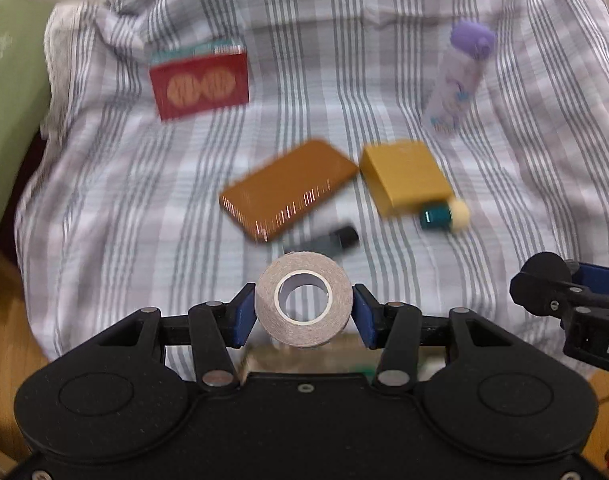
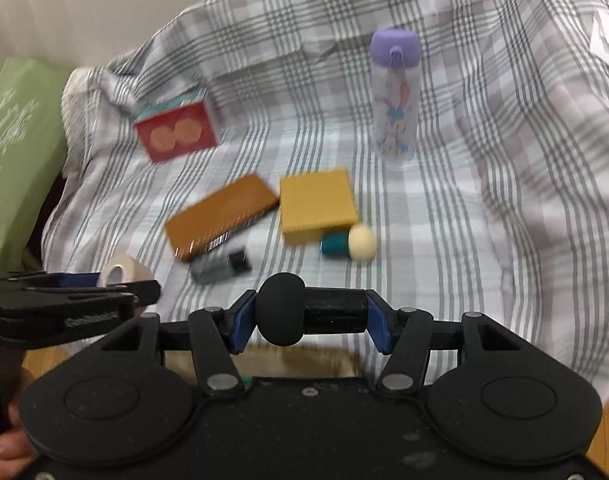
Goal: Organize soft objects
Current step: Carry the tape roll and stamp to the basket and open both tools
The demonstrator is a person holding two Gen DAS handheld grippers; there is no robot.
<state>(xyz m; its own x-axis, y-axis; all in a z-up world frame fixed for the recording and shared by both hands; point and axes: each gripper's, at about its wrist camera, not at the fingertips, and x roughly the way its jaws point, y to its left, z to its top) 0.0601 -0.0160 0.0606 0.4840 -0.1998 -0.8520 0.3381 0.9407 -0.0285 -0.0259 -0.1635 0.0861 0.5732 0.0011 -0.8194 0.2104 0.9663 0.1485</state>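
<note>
Both claws loaded above the plaid cloth (image 1: pixel 144 184).
The left claw (image 1: pixel 303 312) pinches a tape roll (image 1: pixel 303 300); the right claw (image 2: pixel 309 315) clamps a black foam-tipped cylinder (image 2: pixel 304 314) end to end.

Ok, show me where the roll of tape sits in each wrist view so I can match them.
Left wrist: roll of tape at lower centre, clamped in the left gripper.
Right wrist: same roll at the left edge, behind the left gripper.
Shared landmark: the purple-capped bottle, upper right in both.
</note>
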